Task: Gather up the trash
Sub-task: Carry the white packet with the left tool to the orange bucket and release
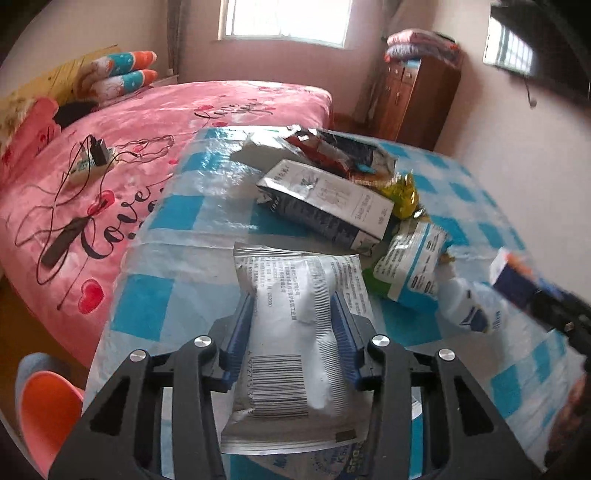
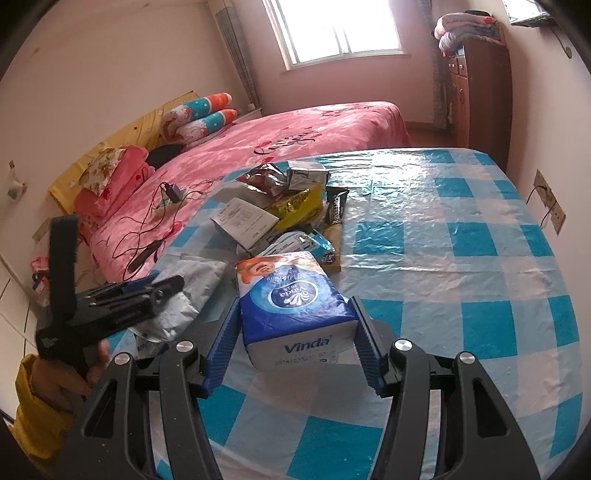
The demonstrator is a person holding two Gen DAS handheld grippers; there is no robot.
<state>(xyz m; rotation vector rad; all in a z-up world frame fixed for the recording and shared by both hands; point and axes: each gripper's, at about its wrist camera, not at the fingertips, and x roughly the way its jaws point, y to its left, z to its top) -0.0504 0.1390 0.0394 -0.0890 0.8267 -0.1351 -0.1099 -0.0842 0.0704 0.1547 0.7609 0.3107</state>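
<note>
Your left gripper (image 1: 291,314) is clamped on the crinkly silver-white foil wrapper (image 1: 295,325); your right gripper (image 2: 295,332) grips the blue Vinda tissue pack (image 2: 295,314) between its pads. Lift both straight up, squeezing steadily.

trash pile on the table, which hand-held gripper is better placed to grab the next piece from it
Neither is free: the left hand-held gripper is clamped on a silver packet, the right hand-held gripper on a Vinda tissue pack. The right looks nearer the trash pile.

Bright window (image 2: 338,27) daylight (blown out), fisheye-bent edges, right rim perhaps motion-blurred.
</note>
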